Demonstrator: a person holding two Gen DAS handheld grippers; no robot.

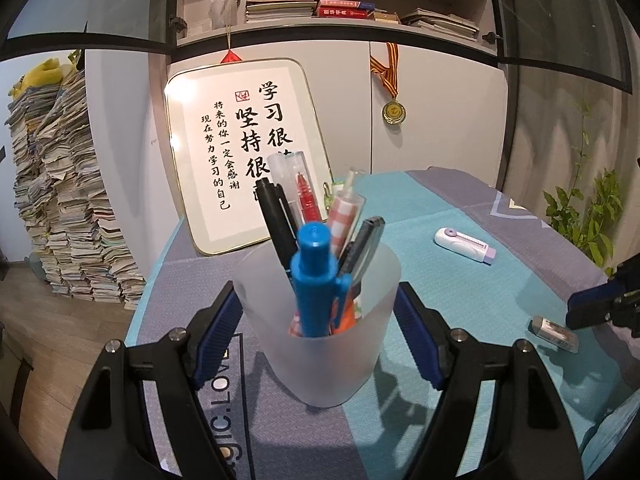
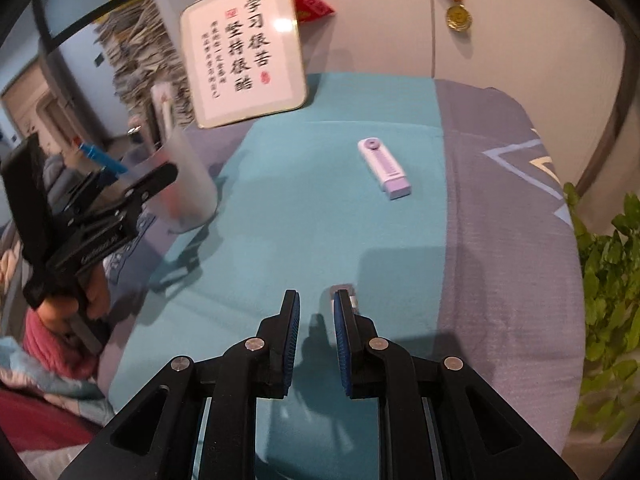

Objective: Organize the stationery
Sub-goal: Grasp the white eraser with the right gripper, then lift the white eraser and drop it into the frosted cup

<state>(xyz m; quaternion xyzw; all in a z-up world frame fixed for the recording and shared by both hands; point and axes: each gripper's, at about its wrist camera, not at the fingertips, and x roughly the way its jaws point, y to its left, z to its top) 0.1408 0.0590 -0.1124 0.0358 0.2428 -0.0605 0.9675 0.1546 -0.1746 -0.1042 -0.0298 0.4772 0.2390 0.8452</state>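
1. Your left gripper (image 1: 316, 300) clamps the frosted translucent plastic pen cup (image 1: 320, 328) upright on the teal-grey cloth, steadying it for loading.
2. Your right gripper (image 2: 316, 304), fingers nearly closed and empty, hovers above the small grey eraser (image 2: 344, 292).
3. The lilac retractable eraser (image 2: 385, 169) lies well apart.

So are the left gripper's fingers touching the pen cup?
Touching. The left wrist view shows both blue pads of the left gripper pressed against the sides of the frosted pen cup.
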